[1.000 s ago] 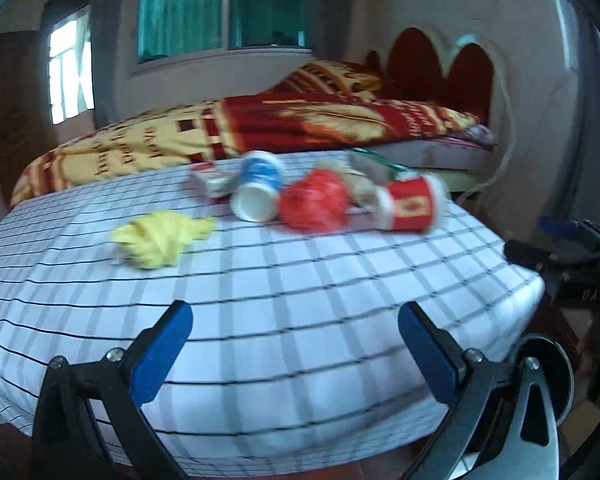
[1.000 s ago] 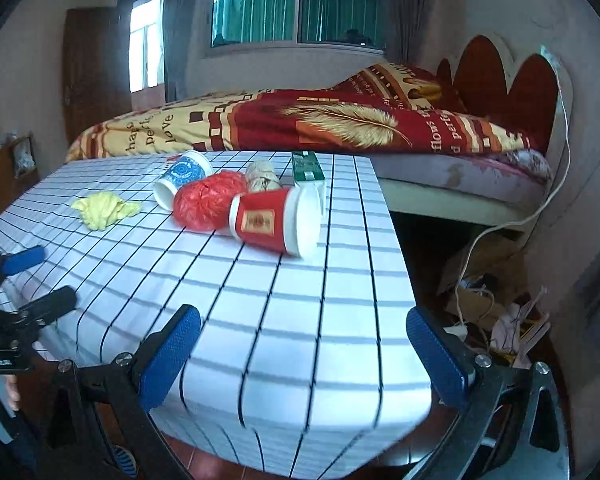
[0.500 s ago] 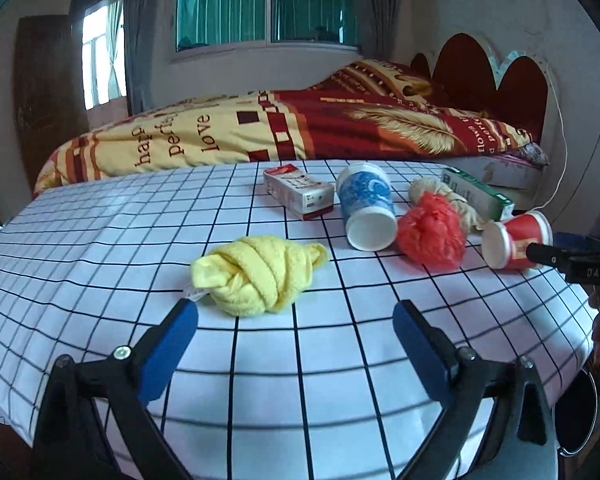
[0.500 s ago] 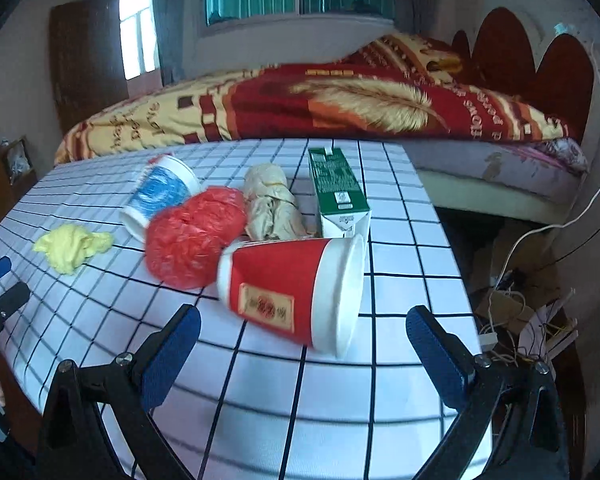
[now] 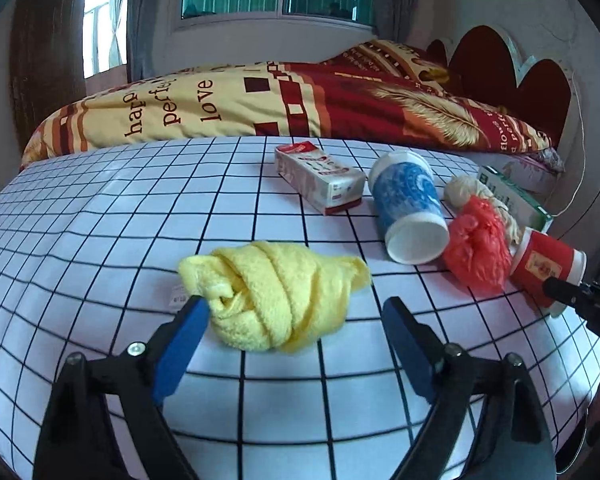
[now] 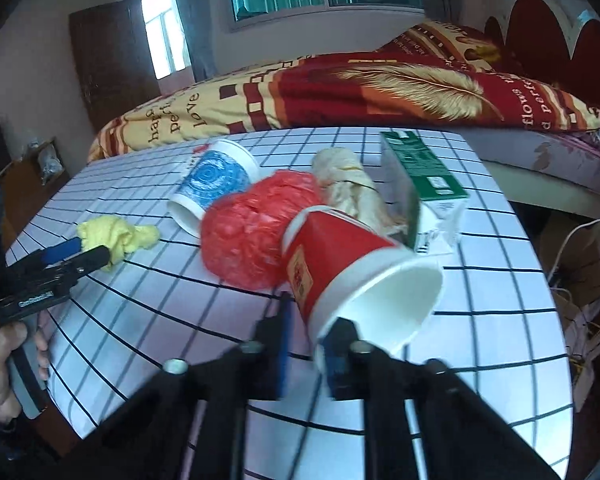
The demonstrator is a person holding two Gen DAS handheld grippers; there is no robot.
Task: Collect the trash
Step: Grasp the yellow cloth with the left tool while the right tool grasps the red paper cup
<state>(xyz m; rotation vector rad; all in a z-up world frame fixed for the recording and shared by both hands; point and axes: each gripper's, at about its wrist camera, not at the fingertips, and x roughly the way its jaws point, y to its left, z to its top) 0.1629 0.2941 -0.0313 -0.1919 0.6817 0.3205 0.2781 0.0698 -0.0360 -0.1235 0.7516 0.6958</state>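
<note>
On the far left of the checked tablecloth (image 5: pixel 100 240), the yellow cloth wad (image 5: pixel 276 292) lies knotted near the front edge, and the left gripper (image 5: pixel 296 320) stands with its blue-padded fingers (image 5: pixel 180 344) spread wide on either side of it, the left pad at or just against the cloth's near end and the right pad apart from it, so nothing is gripped. Behind and to the right lies a small red-and-white carton (image 5: pixel 320 178) on its side, then a blue-patterned paper cup (image 5: pixel 408 208) tipped over with its open mouth facing the front. Beside that cup sits a crumpled red plastic bag (image 5: pixel 476 252), with a beige crumpled wrapper (image 5: pixel 466 192) behind it and a green-and-white carton (image 5: pixel 516 198) lying further back towards the bed (image 5: pixel 300 108). At the right end is the red paper cup (image 6: pixel 340 264), lying on its side with its white mouth towards the table's near right edge and its base against the red bag. The right gripper (image 6: pixel 306 344) has its fingers drawn close together at the cup's rim, one outside the wall and the other seemingly inside the mouth; the frame is blurred there, but it looks to be pinching the rim.
</note>
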